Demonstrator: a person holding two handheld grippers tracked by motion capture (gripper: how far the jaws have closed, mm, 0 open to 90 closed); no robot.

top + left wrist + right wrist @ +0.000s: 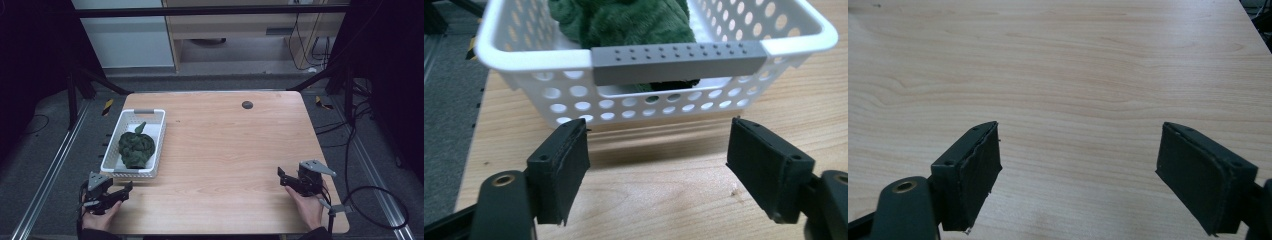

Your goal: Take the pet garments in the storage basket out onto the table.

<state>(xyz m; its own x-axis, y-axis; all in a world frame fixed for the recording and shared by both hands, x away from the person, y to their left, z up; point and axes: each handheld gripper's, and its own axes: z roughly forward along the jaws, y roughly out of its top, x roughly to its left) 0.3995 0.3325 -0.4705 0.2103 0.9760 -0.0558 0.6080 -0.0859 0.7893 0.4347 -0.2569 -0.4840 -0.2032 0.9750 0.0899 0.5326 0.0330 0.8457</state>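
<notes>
A white perforated basket (156, 131) stands on the left side of the wooden table (225, 150), holding a bundled dark green cloth (135, 146). My left gripper (125, 190) rests at the table's front left corner, just short of the basket's near end, open and empty. From the left gripper view, the basket's grey handle (679, 62) runs across right ahead of the left gripper (659, 125), with the green cloth (624, 20) behind it. My right gripper (281, 177) sits near the front right, open over bare wood. The right gripper (1080, 125) holds nothing.
A small black round cap (247, 104) is set into the table near its far edge. Dark metal frame legs (80, 90) stand at the far corners. A black cable (380, 200) loops on the floor to the right of the table.
</notes>
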